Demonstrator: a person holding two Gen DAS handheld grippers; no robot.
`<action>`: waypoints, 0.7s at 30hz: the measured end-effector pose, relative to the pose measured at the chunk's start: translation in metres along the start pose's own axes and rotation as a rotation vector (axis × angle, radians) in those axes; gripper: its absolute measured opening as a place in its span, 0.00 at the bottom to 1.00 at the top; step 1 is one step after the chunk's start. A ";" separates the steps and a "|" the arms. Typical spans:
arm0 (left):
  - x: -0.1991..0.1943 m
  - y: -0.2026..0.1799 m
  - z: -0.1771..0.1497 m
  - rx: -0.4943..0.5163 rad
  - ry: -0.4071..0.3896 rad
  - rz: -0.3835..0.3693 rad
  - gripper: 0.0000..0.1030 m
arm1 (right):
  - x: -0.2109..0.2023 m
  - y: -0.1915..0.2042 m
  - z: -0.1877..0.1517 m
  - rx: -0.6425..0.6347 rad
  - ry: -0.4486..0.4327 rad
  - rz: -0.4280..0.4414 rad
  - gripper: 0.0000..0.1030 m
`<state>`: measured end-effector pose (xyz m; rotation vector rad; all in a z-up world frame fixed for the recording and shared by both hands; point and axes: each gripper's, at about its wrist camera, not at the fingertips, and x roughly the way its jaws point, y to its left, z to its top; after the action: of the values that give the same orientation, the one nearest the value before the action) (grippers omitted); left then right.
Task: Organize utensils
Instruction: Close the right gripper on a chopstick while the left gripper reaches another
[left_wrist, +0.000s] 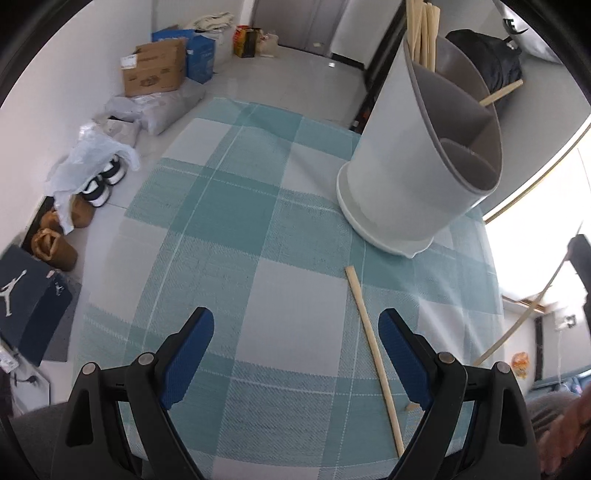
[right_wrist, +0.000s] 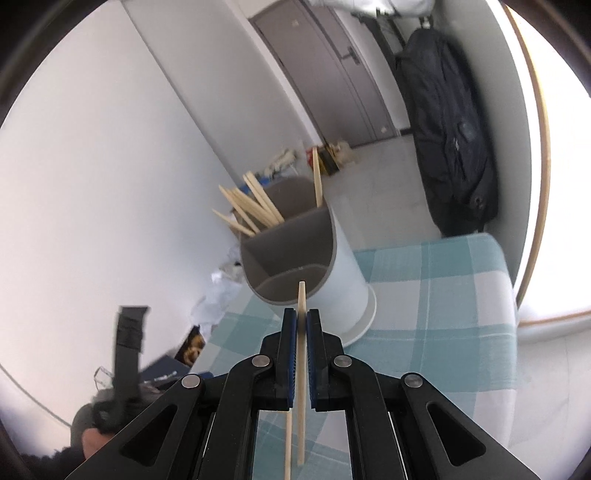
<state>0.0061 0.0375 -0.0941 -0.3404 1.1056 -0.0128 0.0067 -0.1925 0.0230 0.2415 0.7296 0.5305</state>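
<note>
Right tongs (right_wrist: 301, 325) are pinched tight on a single pale wooden chopstick (right_wrist: 301, 369), which passes between the blue pads with its upper tip poking out ahead toward the holder and its lower end hanging down below the jaws. A second thin stick shows just beside it low in the right wrist view; I cannot tell whether that one is gripped too or merely lying underneath. Left tongs (left_wrist: 295, 354) stand wide apart with nothing between them, hovering over the checked teal cloth of the counter (left_wrist: 221, 221).

Just beside the left tongs' right-hand pad lies a loose chopstick (left_wrist: 373, 350) flat on the cloth, apart from the holder. A short bit of wood peeks out near that pad's lower edge, too little of it visible to name.

Farther out stands the white utensil holder (left_wrist: 399, 177), upright on the counter, with grey dividers splitting it into compartments. One far compartment already carries a bundle of chopsticks (right_wrist: 251, 206) fanned against its rim; another stick leans alone in a neighbouring section. The nearest compartment looks empty.

By my reading the job is well along: most sticks are stowed, one is on its way in the right tongs, and at least one on the cloth remains to be picked up, likely by the open left tongs.
</note>
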 end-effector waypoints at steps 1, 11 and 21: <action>0.002 -0.003 -0.001 0.000 0.004 0.001 0.85 | -0.004 -0.001 0.000 0.006 -0.006 0.005 0.04; 0.022 -0.037 0.010 0.068 0.050 0.094 0.85 | -0.021 -0.017 0.000 0.029 -0.033 0.020 0.04; 0.042 -0.053 0.011 0.144 0.106 0.189 0.41 | -0.037 -0.017 0.001 0.021 -0.067 0.021 0.04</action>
<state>0.0433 -0.0176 -0.1114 -0.1067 1.2306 0.0573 -0.0096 -0.2270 0.0382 0.2851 0.6679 0.5324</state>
